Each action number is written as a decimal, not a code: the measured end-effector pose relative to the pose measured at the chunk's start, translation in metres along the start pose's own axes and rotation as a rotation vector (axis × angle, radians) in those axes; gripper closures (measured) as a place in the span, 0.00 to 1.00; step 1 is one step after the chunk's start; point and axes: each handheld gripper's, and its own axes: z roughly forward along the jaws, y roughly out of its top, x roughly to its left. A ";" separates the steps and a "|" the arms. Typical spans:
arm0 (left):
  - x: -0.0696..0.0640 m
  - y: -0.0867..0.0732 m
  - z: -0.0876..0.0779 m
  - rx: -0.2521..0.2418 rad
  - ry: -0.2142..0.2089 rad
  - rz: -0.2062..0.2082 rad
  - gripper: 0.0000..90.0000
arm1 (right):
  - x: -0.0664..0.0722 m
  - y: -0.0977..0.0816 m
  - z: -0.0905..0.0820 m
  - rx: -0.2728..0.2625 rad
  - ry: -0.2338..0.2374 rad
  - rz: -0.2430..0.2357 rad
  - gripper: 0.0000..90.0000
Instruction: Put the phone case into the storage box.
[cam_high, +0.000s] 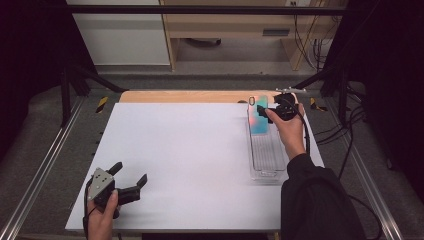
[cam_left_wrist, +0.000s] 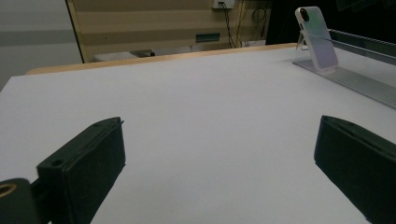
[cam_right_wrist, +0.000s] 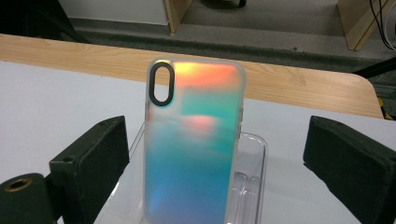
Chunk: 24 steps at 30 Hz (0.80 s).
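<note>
An iridescent phone case (cam_high: 258, 119) (cam_right_wrist: 191, 140) with a black camera ring stands upright at the far end of a clear plastic tray (cam_high: 267, 157) (cam_right_wrist: 254, 182). It leans back there, as the left gripper view shows (cam_left_wrist: 317, 42). My right gripper (cam_high: 265, 112) (cam_right_wrist: 217, 128) is open, one jaw on each side of the case with a gap on both sides. At the near left corner of the sheet, my left gripper (cam_high: 131, 172) (cam_left_wrist: 219, 126) is open with nothing between its jaws.
A white sheet (cam_high: 190, 160) covers the wooden table (cam_high: 190, 96). The tray (cam_left_wrist: 364, 84) runs lengthwise along the sheet's right side. Metal frame rails (cam_high: 45, 165) flank the table, and cables (cam_high: 350, 125) hang at the right.
</note>
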 end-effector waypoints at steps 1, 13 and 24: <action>0.000 0.000 0.000 0.000 0.000 0.000 0.02 | 0.000 0.000 0.000 0.000 0.002 0.000 0.08; 0.000 0.000 0.000 -0.001 0.000 0.000 0.02 | 0.007 0.001 -0.002 0.023 0.018 -0.006 0.07; 0.001 0.000 0.001 -0.001 0.001 -0.004 0.02 | 0.013 0.002 -0.003 0.041 0.030 0.002 0.07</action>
